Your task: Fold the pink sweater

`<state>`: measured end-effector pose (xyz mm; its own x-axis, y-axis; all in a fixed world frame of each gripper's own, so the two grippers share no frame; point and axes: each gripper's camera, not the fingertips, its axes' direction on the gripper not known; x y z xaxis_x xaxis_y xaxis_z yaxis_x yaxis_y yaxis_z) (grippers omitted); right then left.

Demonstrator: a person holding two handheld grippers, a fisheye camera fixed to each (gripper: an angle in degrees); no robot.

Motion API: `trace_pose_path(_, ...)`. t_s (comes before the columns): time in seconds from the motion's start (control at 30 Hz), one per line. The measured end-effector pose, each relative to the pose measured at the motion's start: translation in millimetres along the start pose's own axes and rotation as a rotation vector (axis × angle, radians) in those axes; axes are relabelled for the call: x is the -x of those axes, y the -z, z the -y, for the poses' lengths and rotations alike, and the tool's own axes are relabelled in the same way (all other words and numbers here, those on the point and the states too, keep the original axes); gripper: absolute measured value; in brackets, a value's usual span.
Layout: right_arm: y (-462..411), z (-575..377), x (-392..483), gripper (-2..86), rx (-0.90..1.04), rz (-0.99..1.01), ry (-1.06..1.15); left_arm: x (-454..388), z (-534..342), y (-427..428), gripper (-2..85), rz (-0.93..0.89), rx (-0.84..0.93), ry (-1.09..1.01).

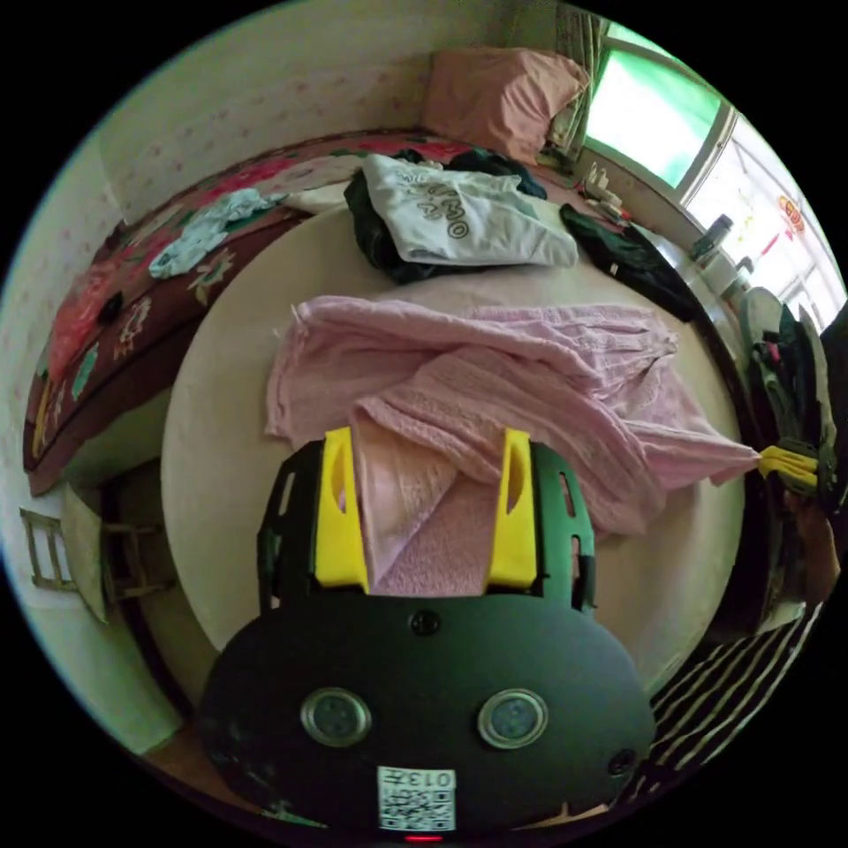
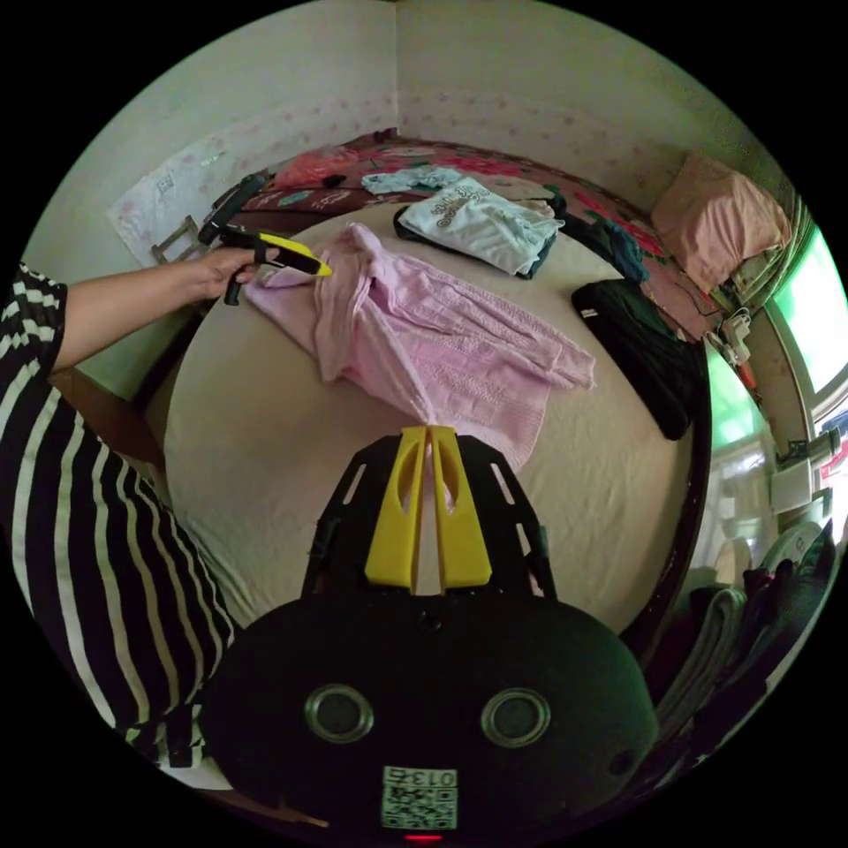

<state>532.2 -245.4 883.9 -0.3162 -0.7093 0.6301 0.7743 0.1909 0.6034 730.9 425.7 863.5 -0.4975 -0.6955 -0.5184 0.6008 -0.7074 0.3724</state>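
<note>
Pink sweater (image 2: 424, 336) lies crumpled on our round cream table (image 2: 265, 459), its long axis stretched between our two claws: the right gripper (image 2: 428, 442) is clenched on one end, while the left gripper (image 1: 428, 495) stands spread around the opposite end, not yet pinching

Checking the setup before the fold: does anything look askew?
Yes. The pink sweater lies bunched and crooked on the round table, one side doubled over, a corner pinched in the right tool.
</note>
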Motion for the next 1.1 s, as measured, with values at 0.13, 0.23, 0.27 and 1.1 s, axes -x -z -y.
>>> trace_pose_path(0.13,0,9,-5,0.4,-0.007,0.000,-0.005,23,13,-18,4.1,-0.198,0.122,0.065)
trace_pose_path(0.23,15,14,-2,0.4,-0.006,-0.073,0.046,30,5,16,3.0,-0.296,0.005,0.041)
trace_pose_path(0.27,19,14,-2,0.4,-0.008,-0.083,0.055,29,-2,37,2.9,-0.307,-0.034,-0.022)
trace_pose_path(1.1,6,-45,31,0.3,0.429,0.012,0.308,-5,-174,88,1.2,-0.578,0.319,-0.178)
